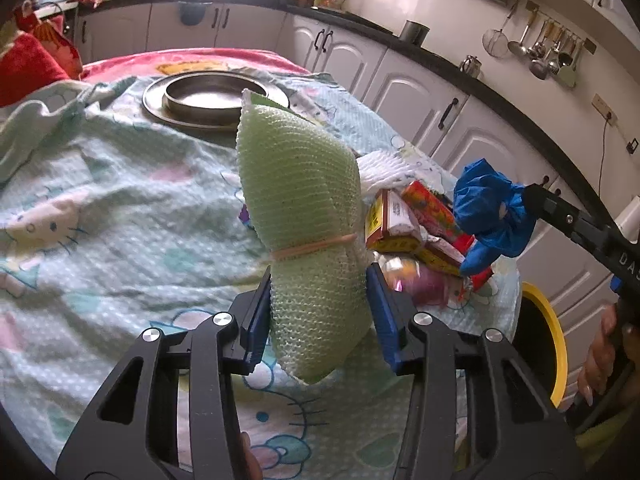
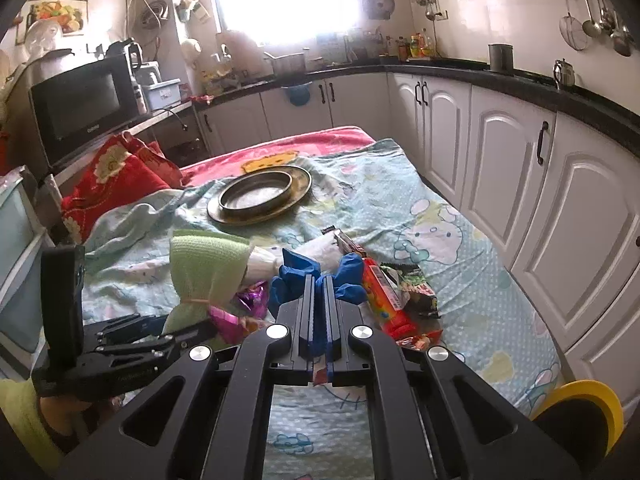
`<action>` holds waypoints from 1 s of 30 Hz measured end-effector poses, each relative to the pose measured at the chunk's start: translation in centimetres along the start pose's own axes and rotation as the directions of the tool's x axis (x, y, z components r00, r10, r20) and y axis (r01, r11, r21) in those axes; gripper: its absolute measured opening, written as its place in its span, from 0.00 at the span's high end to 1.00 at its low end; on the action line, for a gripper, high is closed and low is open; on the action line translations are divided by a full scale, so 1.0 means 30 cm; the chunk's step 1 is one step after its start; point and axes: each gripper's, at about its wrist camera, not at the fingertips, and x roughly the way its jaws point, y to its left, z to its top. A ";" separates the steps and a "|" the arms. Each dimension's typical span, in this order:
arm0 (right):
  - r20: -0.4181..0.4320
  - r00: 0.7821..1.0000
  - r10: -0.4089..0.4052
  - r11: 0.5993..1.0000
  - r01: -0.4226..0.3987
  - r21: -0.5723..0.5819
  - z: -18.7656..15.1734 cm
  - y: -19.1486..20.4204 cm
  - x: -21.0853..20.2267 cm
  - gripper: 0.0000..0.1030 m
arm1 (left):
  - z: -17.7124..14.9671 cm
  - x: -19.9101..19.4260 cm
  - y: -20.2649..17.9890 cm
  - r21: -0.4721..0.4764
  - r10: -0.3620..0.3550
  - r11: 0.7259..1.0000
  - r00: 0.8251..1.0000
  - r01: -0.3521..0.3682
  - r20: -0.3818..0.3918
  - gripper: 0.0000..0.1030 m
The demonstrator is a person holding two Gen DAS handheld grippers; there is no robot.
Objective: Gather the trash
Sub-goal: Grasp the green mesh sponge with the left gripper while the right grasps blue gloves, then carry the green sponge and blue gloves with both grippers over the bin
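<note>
— On the table (image 2: 460, 248), under the cartoon-cat cloth (image 1: 120, 208), what do you count, going left to right?

— One red cushion (image 2: 116, 176) at the far left, then one round metal tray (image 1: 160, 98) with one shallow metal ring (image 1: 216, 98) lying on it. Then one green foam net sleeve (image 1: 300, 200), cinched by one rubber band (image 1: 312, 246).

— Who has the sleeve?

— The left tool (image 1: 318, 316). Its two blue pads press the sleeve's lower end from both sides, and the sleeve stands upright between them.

— And to the right of that?

— One heap of trash: a pink foil wrapper (image 2: 228, 324), a white foam net (image 1: 384, 168), some red and yellow cartons (image 1: 404, 220), too jumbled to count. Beside it the right tool (image 2: 318, 280), jaws pinched tight on one crumpled blue glove (image 1: 488, 208), which hangs above the heap.

— Anything past the table edge?

— One black bin with a yellow rim (image 1: 556, 336), low at the right, beside the white cupboards (image 2: 520, 160).
</note>
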 end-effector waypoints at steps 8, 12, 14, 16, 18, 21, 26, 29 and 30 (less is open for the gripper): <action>0.017 1.000 0.013 1.000 -0.013 -0.003 -0.003 0.020 -0.043 0.96 | 0.030 -0.070 -0.019 0.025 0.008 1.000 0.998 -0.009 0.065 0.66; 0.032 0.999 0.018 1.000 -0.018 -0.004 -0.002 0.021 -0.073 0.96 | 0.053 -0.119 -0.034 0.040 -0.006 0.999 0.994 0.002 0.108 0.66; 0.040 0.999 0.021 1.000 -0.021 -0.003 0.000 0.024 -0.093 0.96 | 0.062 -0.139 -0.045 0.047 -0.017 0.999 0.992 0.012 0.122 0.66; 0.048 0.999 0.022 1.000 -0.022 -0.003 0.000 0.024 -0.109 0.96 | 0.066 -0.156 -0.063 0.056 -0.029 0.998 0.991 0.022 0.133 0.66; 0.055 0.998 0.022 1.000 -0.022 -0.004 0.001 0.026 -0.125 0.96 | 0.066 -0.168 -0.078 0.064 -0.040 0.997 0.989 0.032 0.142 0.66; 0.070 0.997 0.020 1.000 -0.020 -0.002 0.005 0.026 -0.154 0.96 | 0.066 -0.184 -0.107 0.081 -0.061 0.996 0.987 0.050 0.150 0.66; 0.094 0.996 0.010 1.000 -0.010 0.006 0.011 0.011 -0.202 0.96 | 0.057 -0.196 -0.159 0.114 -0.093 0.991 0.984 0.076 0.151 0.66; 0.101 0.995 -0.001 1.000 -0.001 0.014 0.006 -0.002 -0.228 0.96 | 0.048 -0.198 -0.189 0.133 -0.108 0.987 0.983 0.089 0.147 0.66; 0.102 0.995 -0.004 1.000 0.002 0.016 0.003 -0.004 -0.234 0.96 | 0.045 -0.197 -0.200 0.139 -0.115 0.986 0.983 0.094 0.144 0.66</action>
